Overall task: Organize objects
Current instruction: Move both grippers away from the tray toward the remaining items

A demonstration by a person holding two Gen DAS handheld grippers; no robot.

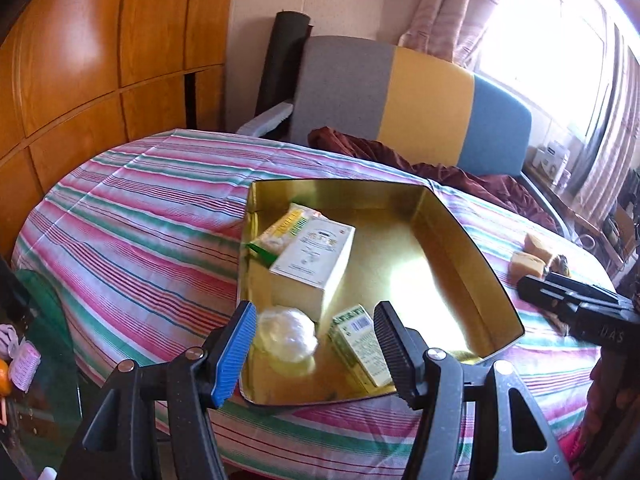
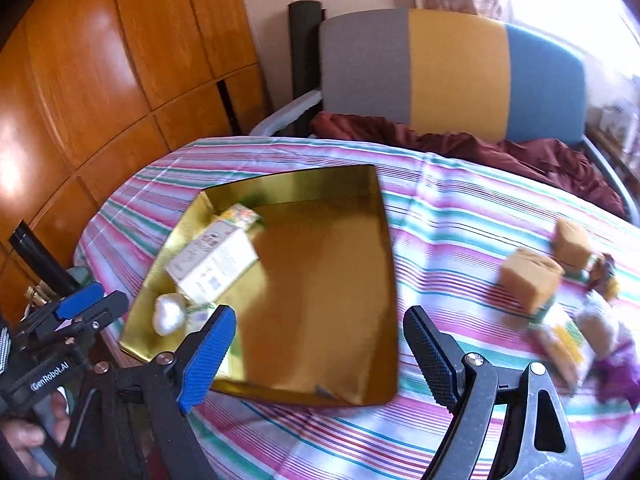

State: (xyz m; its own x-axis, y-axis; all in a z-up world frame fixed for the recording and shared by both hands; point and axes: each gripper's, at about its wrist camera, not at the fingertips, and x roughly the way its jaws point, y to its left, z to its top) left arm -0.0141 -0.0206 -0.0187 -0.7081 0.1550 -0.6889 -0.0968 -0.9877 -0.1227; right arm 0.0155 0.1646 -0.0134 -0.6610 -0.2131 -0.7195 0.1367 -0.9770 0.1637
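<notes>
A gold tray (image 1: 460,236) lies on the striped table; it also shows in the right wrist view (image 2: 344,280). In it lie a large white box (image 1: 312,264), a green-and-yellow packet (image 1: 280,228), a small green box (image 1: 360,344) and a white wrapped ball (image 1: 286,334). My left gripper (image 1: 314,344) is open and empty above the tray's near end. My right gripper (image 2: 320,356) is open and empty over the tray's near right side. Two tan blocks (image 2: 528,276) and several small packets (image 2: 568,340) lie on the cloth to the right.
A grey, yellow and blue chair (image 1: 424,96) with a maroon cloth (image 1: 440,164) stands behind the table. Wooden cabinets (image 1: 100,60) fill the left. A glass side table (image 1: 36,344) with small items is at the lower left.
</notes>
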